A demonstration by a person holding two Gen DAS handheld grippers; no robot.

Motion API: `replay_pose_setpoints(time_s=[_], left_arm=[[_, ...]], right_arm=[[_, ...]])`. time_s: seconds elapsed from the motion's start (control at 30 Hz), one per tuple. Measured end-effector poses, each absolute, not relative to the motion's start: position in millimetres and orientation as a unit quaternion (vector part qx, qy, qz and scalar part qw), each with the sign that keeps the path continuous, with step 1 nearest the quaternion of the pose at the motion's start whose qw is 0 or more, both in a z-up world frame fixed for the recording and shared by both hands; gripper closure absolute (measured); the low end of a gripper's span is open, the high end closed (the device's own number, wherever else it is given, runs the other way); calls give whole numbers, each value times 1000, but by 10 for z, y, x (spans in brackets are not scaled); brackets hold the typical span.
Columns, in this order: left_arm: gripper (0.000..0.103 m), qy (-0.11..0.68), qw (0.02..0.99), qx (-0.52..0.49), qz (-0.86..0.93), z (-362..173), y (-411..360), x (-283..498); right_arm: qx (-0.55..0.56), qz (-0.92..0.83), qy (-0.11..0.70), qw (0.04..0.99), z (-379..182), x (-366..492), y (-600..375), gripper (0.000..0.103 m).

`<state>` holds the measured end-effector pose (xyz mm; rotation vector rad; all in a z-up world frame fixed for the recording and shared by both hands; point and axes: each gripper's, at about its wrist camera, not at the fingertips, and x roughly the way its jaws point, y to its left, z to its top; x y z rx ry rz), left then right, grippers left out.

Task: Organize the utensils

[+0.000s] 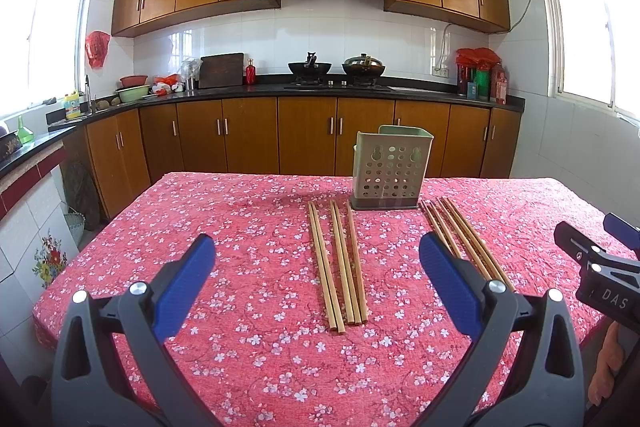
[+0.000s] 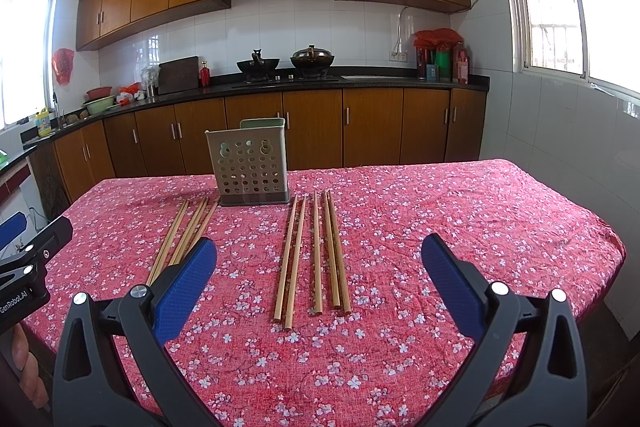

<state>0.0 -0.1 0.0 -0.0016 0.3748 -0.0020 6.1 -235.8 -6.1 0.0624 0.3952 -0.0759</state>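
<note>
Start of sorting — both hand-held grippers, left (image 1: 316, 259) and right (image 2: 318, 259), hover spread and empty over the bench (image 2: 460, 211). Two chopstick groups lie flat before the perforated holder (image 1: 390, 167): left set (image 1: 338, 263), right set (image 2: 314, 253). Next, likely: lower onto one stick, pinch, upend into holder.

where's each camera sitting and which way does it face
Left wrist: on the left gripper, facing the stove wall over the table; its open blue fingers show, right gripper at the edge.
Right wrist: on the right gripper, same heading; left gripper at the edge.
Shared: holder, chopsticks.
</note>
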Motion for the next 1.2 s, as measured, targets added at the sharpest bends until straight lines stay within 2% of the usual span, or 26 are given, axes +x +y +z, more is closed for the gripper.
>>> replay_pose_setpoints(time_s=[1.2], left_arm=[[4,188,982,-2,0,136,19,20]], right_arm=[[32,-38,197,979,-36,40,-2335,2]])
